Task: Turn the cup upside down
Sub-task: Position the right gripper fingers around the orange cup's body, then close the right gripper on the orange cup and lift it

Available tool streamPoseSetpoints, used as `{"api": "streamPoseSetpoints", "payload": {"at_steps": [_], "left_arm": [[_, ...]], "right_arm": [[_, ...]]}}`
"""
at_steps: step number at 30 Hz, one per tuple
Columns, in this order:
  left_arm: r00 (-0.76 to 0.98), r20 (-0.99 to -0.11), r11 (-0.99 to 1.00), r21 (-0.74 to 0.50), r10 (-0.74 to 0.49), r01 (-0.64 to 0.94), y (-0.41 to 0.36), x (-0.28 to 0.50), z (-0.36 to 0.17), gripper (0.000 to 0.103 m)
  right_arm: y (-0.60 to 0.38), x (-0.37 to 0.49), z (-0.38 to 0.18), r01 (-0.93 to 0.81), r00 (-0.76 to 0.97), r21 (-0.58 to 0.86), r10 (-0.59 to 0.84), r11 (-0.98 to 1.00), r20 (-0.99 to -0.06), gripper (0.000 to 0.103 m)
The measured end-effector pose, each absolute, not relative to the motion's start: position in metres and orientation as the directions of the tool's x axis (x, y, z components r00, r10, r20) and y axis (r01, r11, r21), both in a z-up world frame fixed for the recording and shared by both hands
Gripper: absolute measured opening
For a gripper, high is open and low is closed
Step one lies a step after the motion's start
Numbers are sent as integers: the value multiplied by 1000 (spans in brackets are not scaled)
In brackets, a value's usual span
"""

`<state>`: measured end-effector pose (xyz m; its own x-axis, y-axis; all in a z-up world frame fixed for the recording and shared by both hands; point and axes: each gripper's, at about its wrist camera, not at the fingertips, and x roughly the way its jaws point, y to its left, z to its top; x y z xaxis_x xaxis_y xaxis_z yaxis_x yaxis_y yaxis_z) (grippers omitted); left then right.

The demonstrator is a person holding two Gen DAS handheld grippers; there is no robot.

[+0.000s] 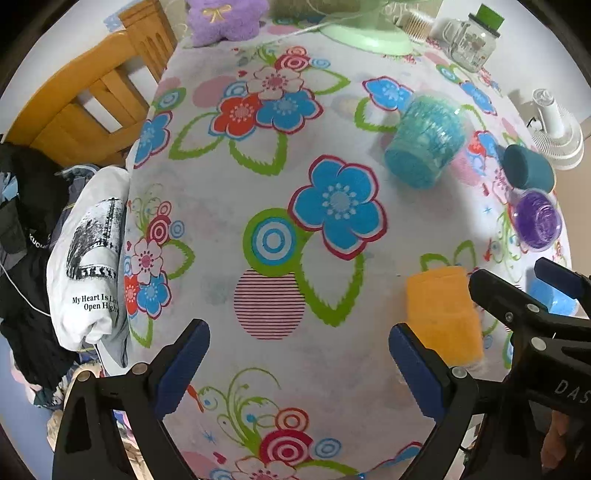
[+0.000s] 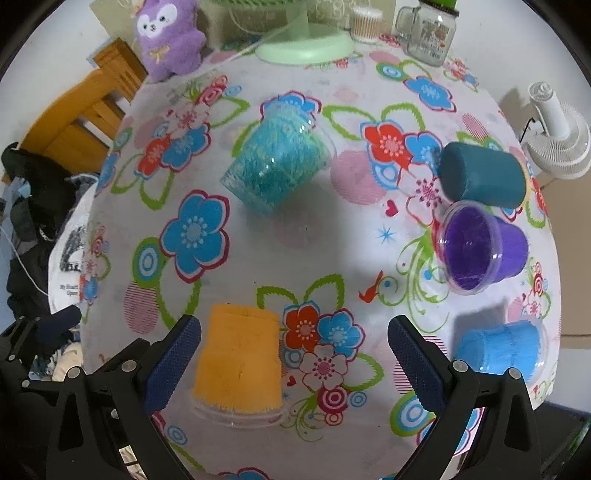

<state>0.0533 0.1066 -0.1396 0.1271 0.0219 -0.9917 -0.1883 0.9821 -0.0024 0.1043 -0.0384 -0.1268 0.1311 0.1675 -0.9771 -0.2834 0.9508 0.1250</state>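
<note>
Across the flowered surface (image 2: 295, 240) five cups are scattered, with a wooden chair (image 1: 92, 96) at its left edge and clothes (image 1: 88, 280) heaped below that. At the far end stand a green fan base (image 2: 306, 44), a purple plush (image 2: 168, 37) and a glass jar (image 2: 428, 35); a white fan (image 2: 557, 136) sits off to the right. The turquoise cup (image 2: 277, 166) lies tilted near the middle, and the dark teal cup (image 2: 484, 175) lies on its side to the right, just beside the purple cup (image 2: 480, 247), whose mouth faces the camera. The orange cup (image 2: 238, 363) stands upside down, rim on the cloth, just ahead of the right tongs (image 2: 295, 354); the blue cup (image 2: 498, 349) is to their right. Both the right and the left tongs (image 1: 299, 354) are spread wide and hold nothing.
</note>
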Motion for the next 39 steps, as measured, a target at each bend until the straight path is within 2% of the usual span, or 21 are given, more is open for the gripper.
{"api": "streamPoseSetpoints", "payload": {"at_steps": [15,20,25,27,29,39], "left_arm": [[57,-997,990,40,48,-135,122,59,-176,99],[43,-998,991,36,42,-129,124,59,-182,99],[41,-999,992,27,32,-121,122,58,-182,99],[41,-999,992,23,28,-120,122,58,-183,99],[43,-999,993,17,23,-119,120,57,-182,99],[91,-996,994,-25,-15,-106,121,49,-159,99]], "right_arm": [[-20,108,-170,-253,71,105,127,962,-989,100],[-18,112,-181,-228,41,116,128,967,-991,85],[-15,110,-188,-227,-4,142,145,964,-989,77],[-15,109,-188,-230,-7,147,149,962,-989,70],[-13,105,-187,-231,-17,161,162,960,-987,58],[-10,90,-147,-259,81,135,160,957,-984,57]]}}
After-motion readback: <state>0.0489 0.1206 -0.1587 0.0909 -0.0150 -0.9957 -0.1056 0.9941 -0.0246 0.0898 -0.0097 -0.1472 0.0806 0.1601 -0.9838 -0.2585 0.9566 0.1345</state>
